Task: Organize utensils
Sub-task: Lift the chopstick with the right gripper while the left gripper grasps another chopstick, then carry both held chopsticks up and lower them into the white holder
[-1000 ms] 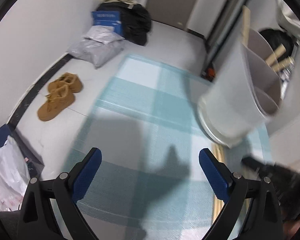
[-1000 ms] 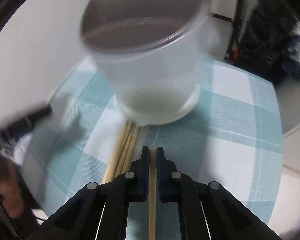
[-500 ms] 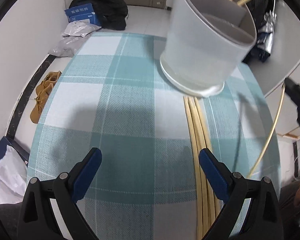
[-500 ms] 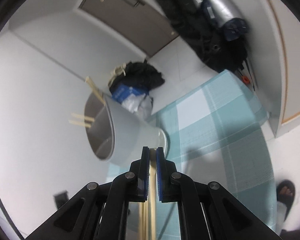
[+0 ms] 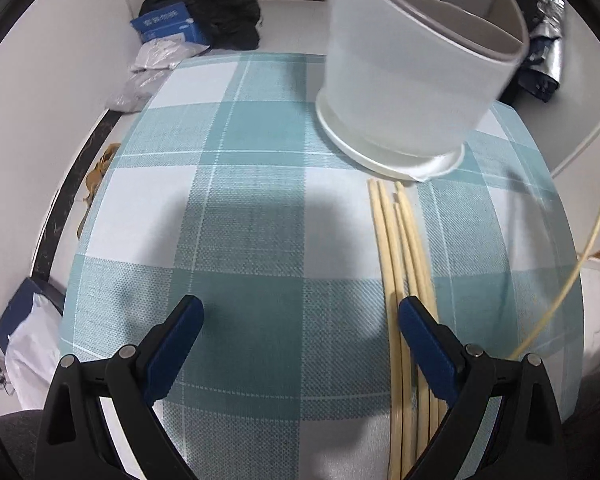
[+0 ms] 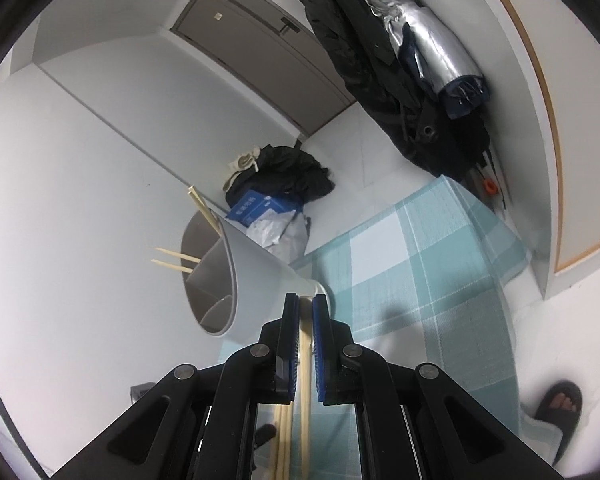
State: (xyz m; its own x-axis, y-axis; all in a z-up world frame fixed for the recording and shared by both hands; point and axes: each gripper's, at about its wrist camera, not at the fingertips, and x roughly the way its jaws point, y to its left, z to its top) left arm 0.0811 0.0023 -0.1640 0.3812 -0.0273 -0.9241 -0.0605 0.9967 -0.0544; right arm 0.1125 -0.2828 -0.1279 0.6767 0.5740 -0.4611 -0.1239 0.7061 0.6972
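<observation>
Pale wooden chopstick sits pinched lengthwise in the right gripper, its jaws nearly closed, aimed toward the translucent divided plastic holder just ahead, while only the left wrist view shows the wide, empty left gripper over loose chopsticks lying lengthwise on the teal checked worktop.

A blue box leans on a black bag on the far floor. Dark coats hang by the door, and a sandalled foot is nearby.

Black claw frames, blue pads, silver screws
</observation>
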